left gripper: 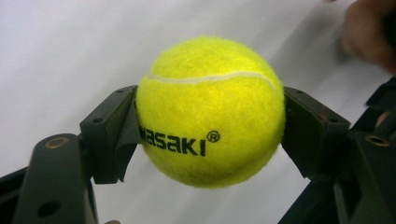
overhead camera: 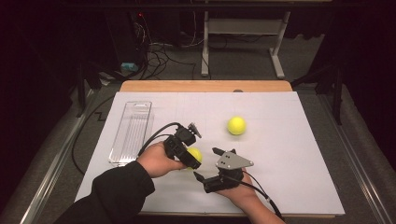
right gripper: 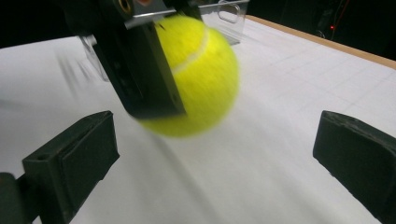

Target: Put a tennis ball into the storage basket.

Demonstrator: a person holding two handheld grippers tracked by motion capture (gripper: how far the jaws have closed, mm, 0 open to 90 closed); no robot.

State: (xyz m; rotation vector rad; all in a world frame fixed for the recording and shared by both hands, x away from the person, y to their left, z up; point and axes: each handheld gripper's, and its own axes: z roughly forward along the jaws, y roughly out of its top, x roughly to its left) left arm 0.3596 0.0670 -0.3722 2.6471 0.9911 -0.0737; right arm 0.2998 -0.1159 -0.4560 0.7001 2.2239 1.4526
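A yellow tennis ball (left gripper: 210,112) with black lettering sits squeezed between both pads (left gripper: 116,126) of my left gripper (overhead camera: 192,157), which is shut on it just above the white sheet. In the high view this ball (overhead camera: 196,154) shows at the gripper's tip. My right gripper (overhead camera: 206,163) stands open close beside it, its jaws wide apart with nothing between them. From the right gripper view (right gripper: 215,154), the held ball (right gripper: 205,79) hangs just ahead, partly hidden by the left gripper's black finger (right gripper: 140,70). A second tennis ball (overhead camera: 236,125) lies loose farther back on the sheet.
A clear plastic tray (overhead camera: 132,130) lies lengthwise at the left of the white sheet (overhead camera: 280,154), which covers the wooden table (overhead camera: 205,86). Beyond the table's far edge are cables and desk legs on a grey floor.
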